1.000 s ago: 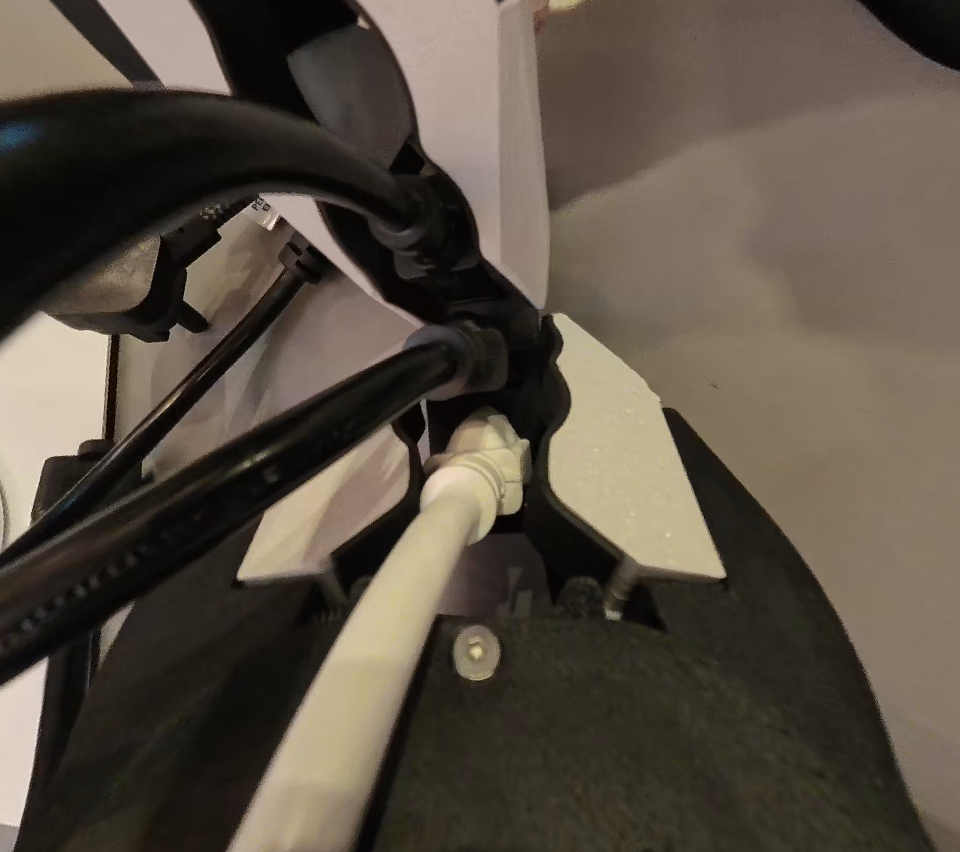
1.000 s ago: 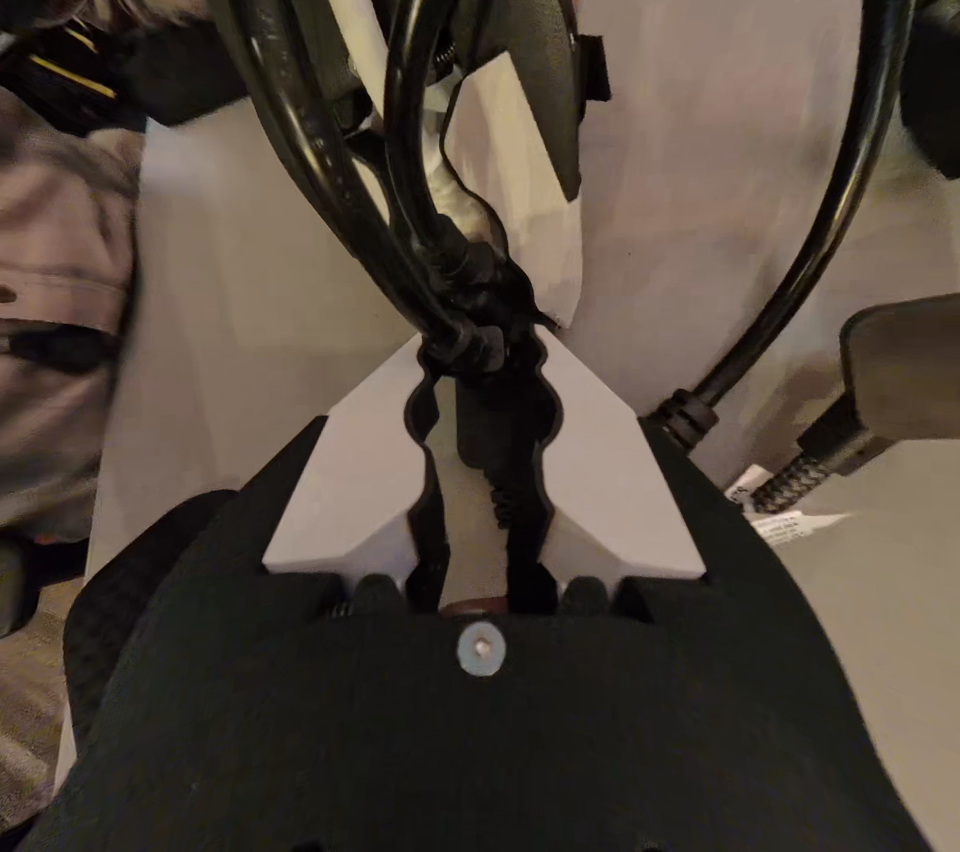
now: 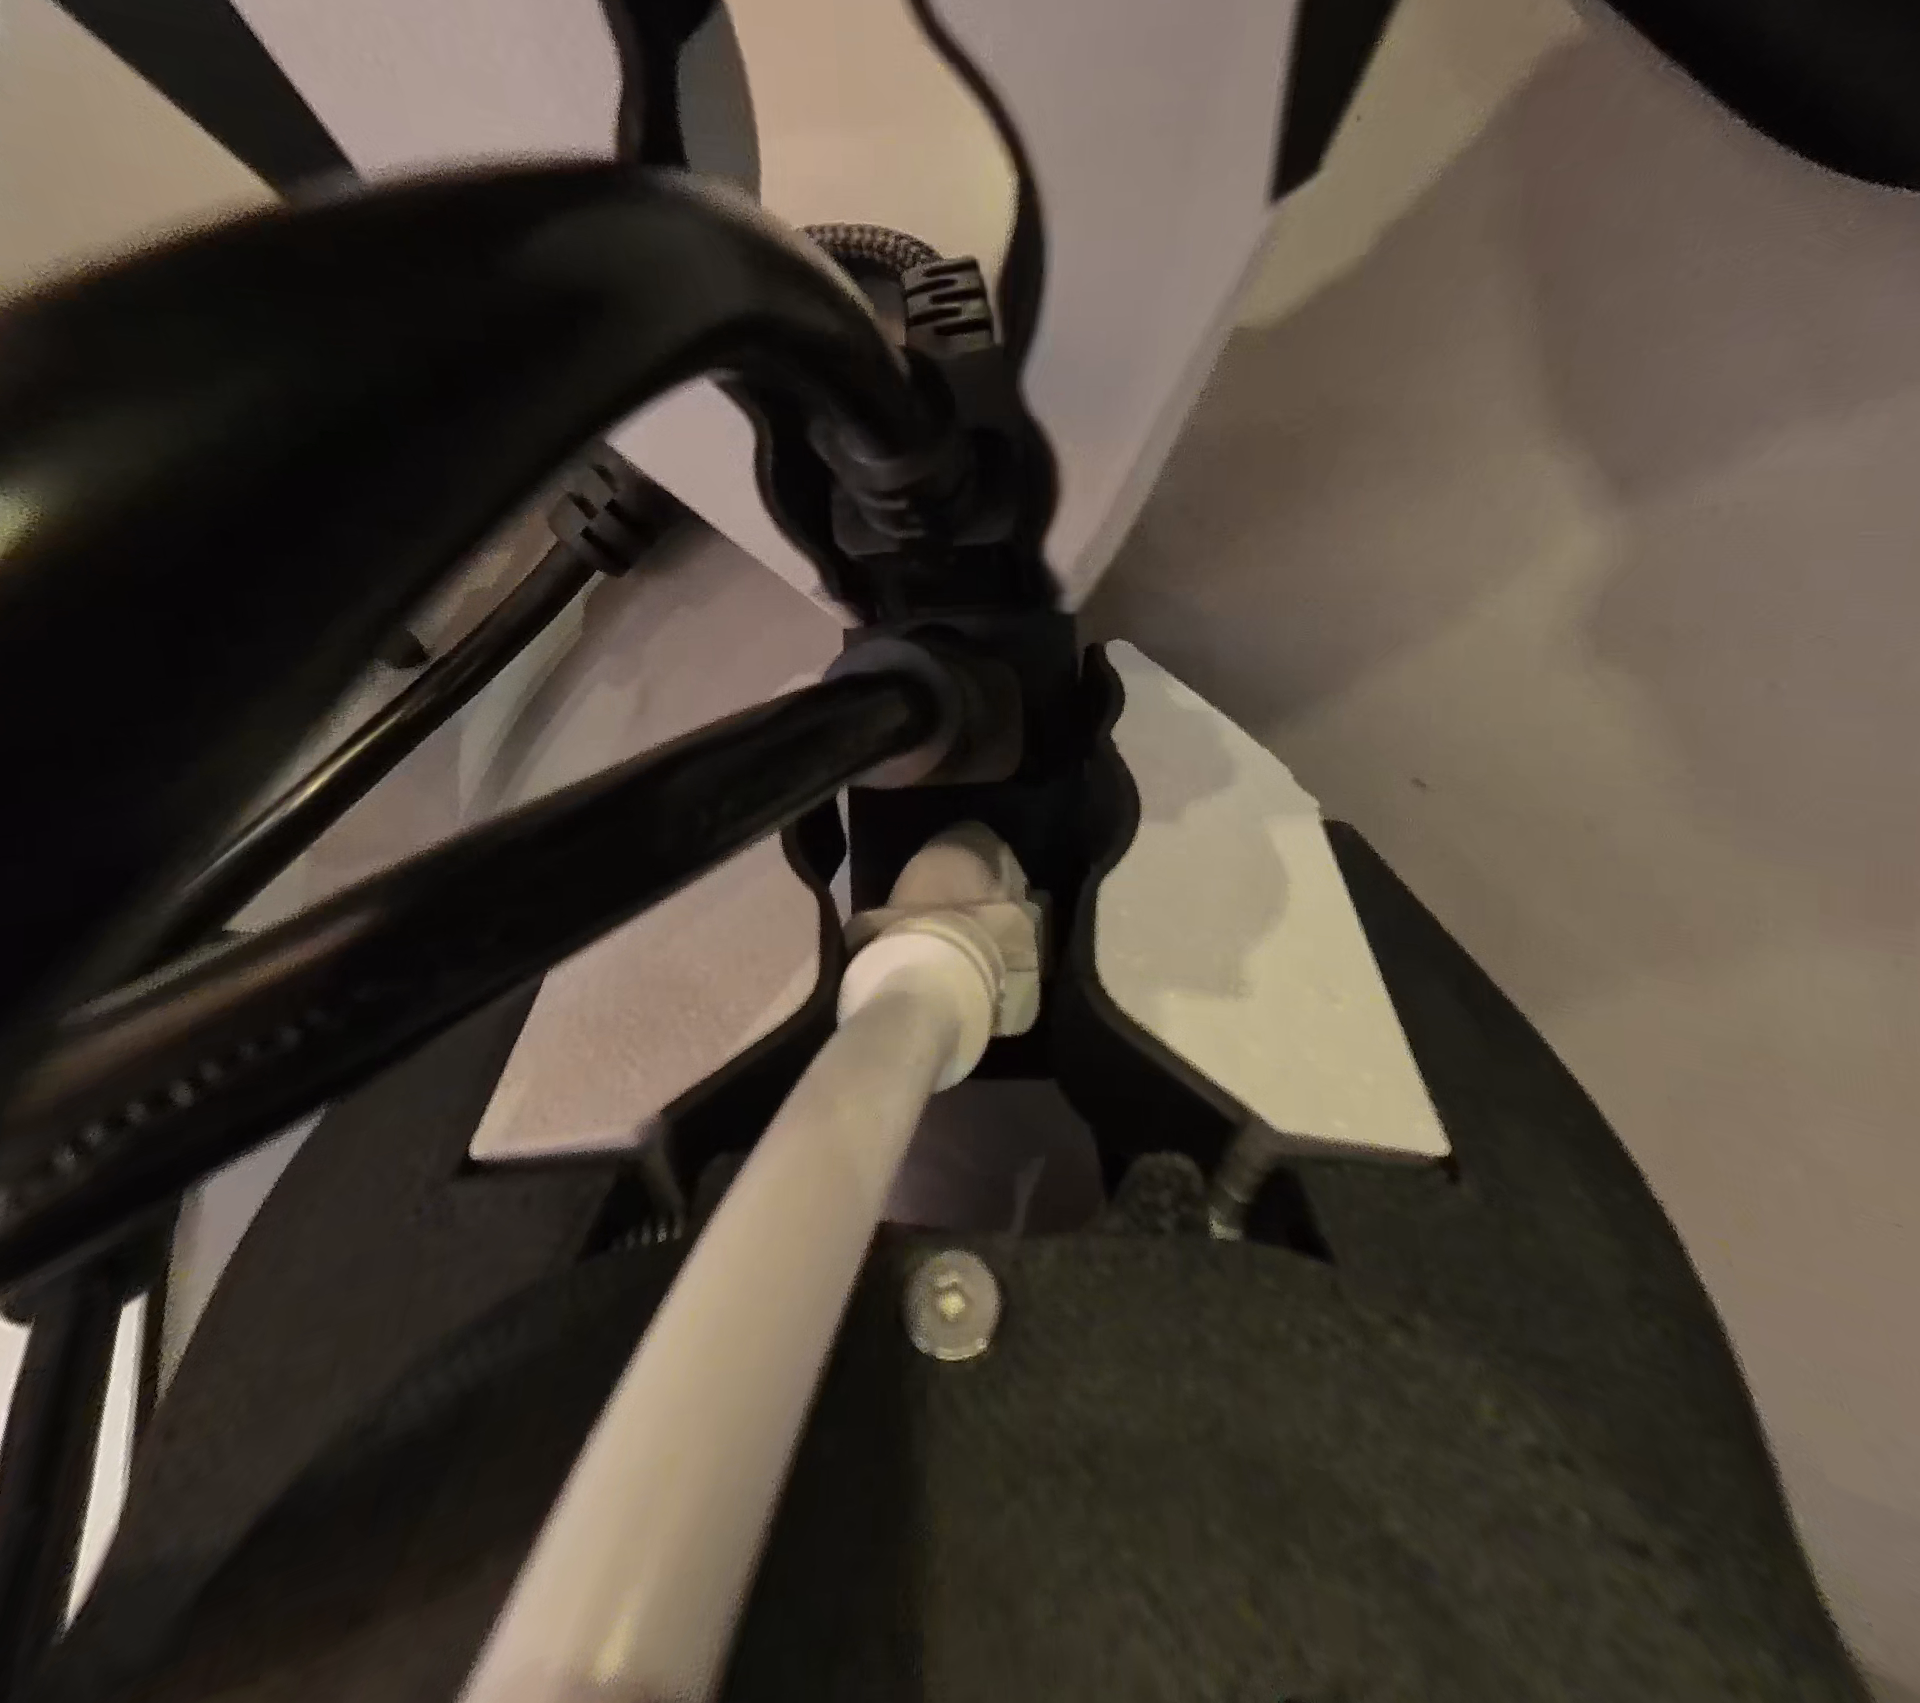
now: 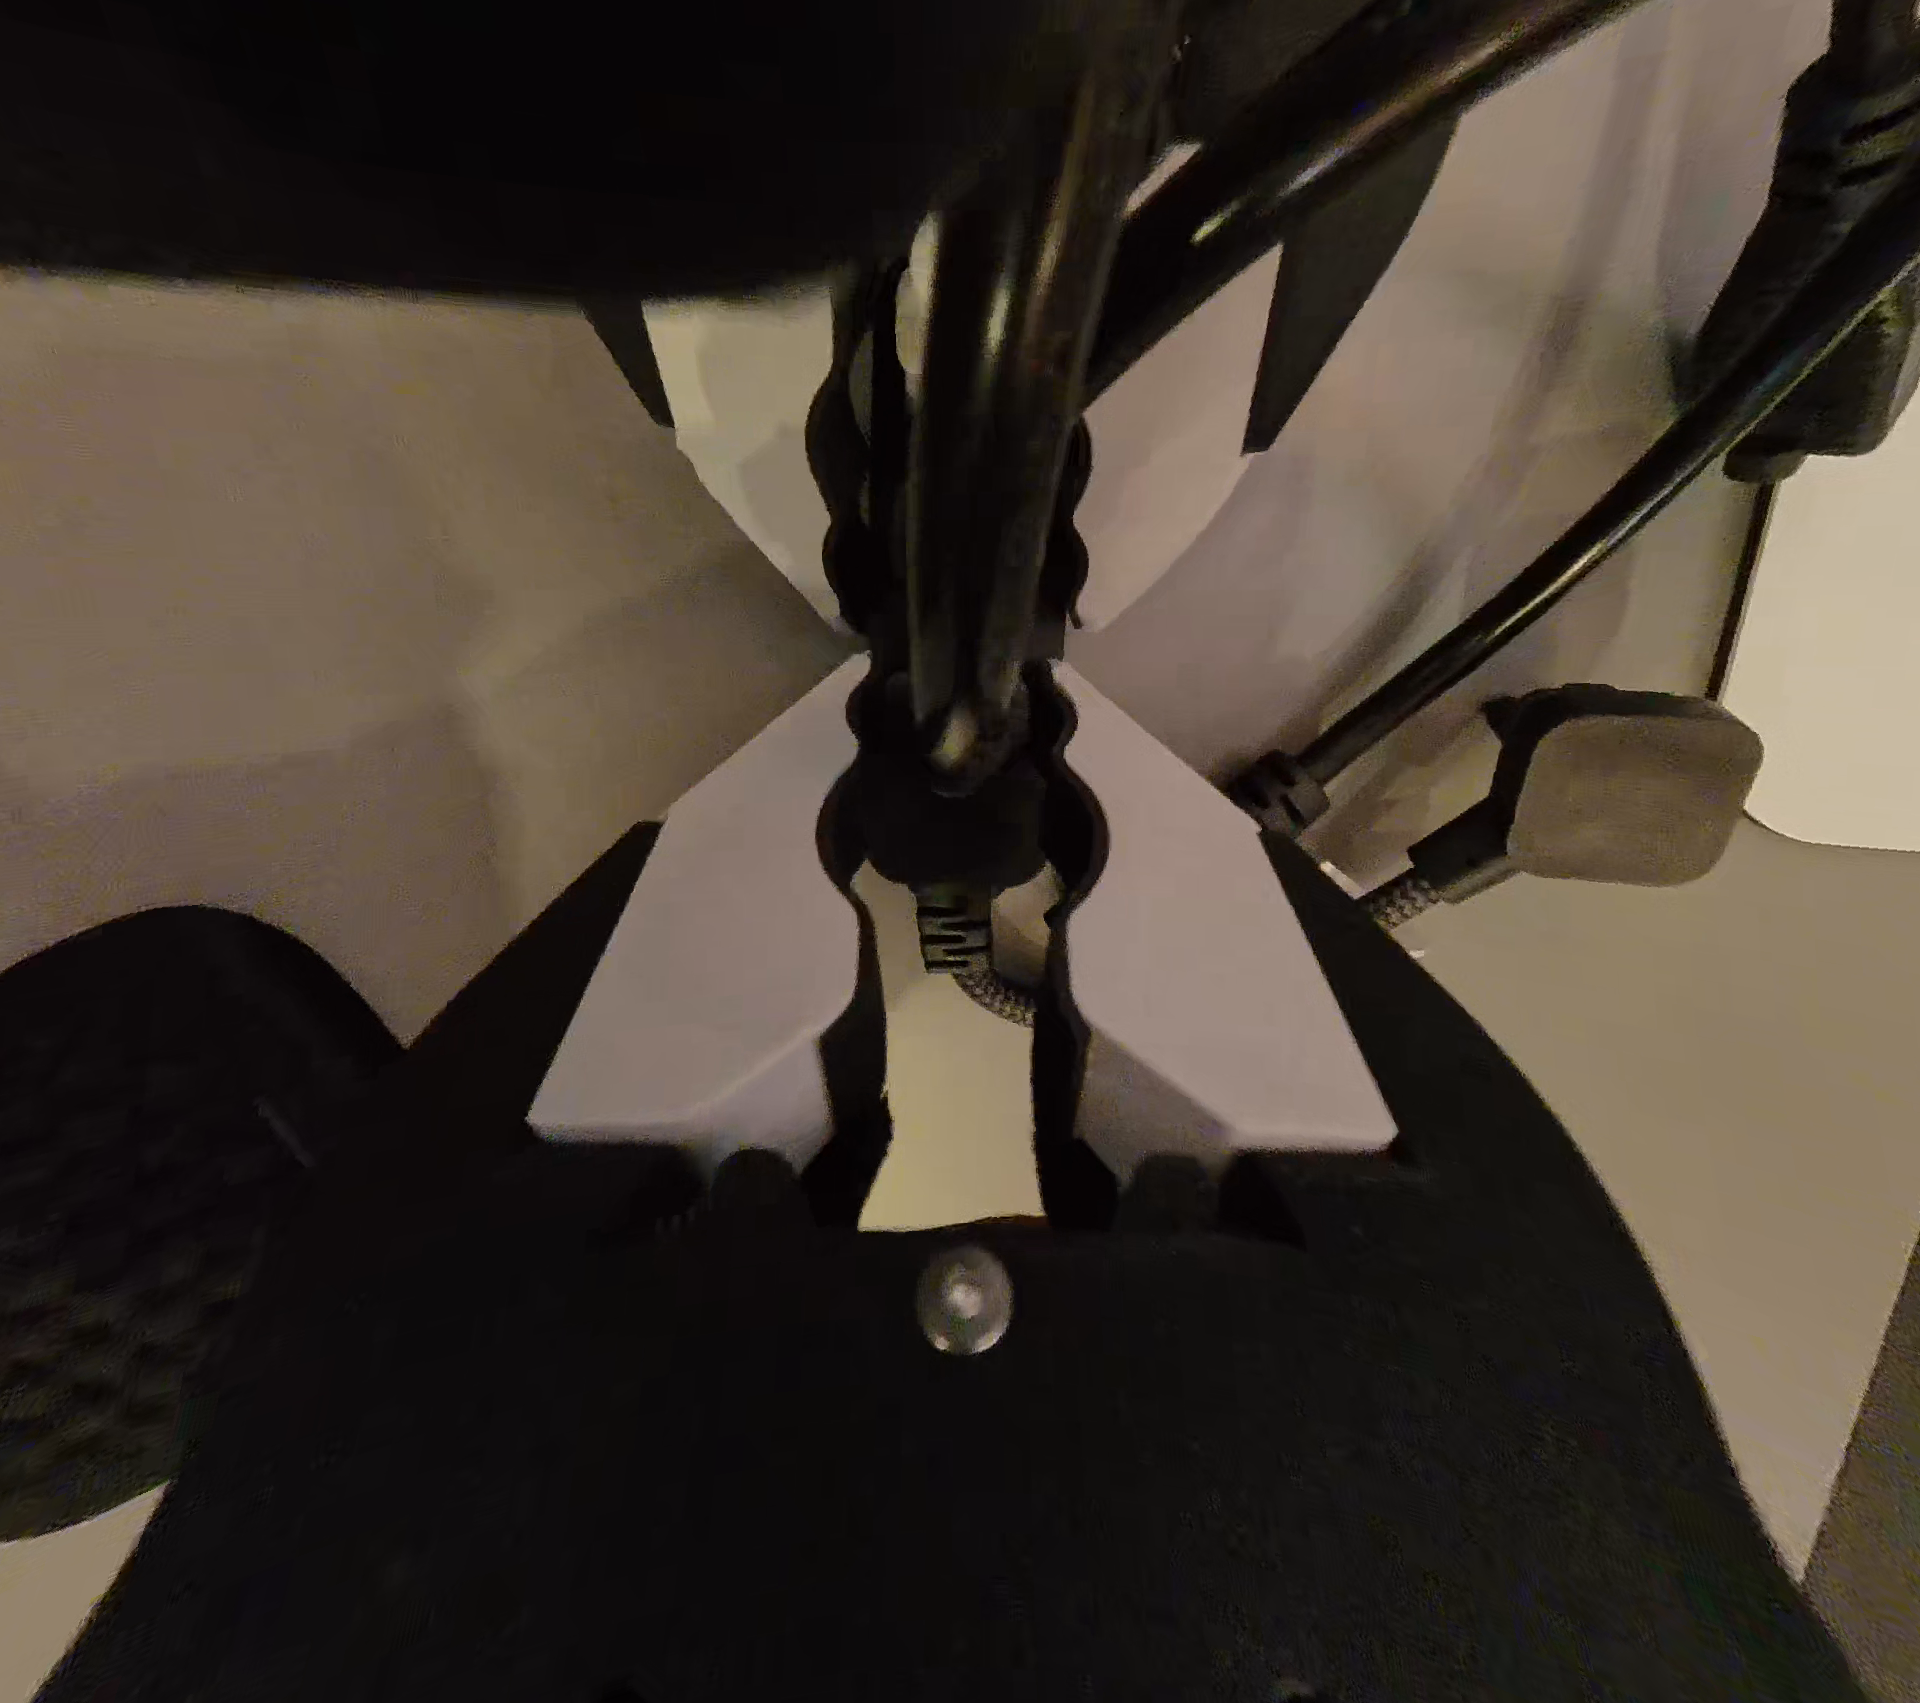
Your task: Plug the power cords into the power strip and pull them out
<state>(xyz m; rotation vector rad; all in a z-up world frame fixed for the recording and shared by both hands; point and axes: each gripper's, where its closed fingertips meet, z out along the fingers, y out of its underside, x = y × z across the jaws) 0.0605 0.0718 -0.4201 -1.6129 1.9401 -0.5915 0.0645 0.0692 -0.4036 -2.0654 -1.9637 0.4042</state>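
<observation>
Power strip behind cords

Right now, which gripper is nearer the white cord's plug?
Left. The white plug sits between the left gripper fingers; the right gripper is past the two black cords, on the power strip far end.

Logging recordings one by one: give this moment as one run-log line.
left claw: shut on black power strip | right claw: shut on braided-cord plug | white cord: plugged in

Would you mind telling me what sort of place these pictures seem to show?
Probably an indoor desk or workbench, though little shows: a plain white tabletop, a loose grey plug lying on it, and several power cords bunched close to the cameras.
</observation>
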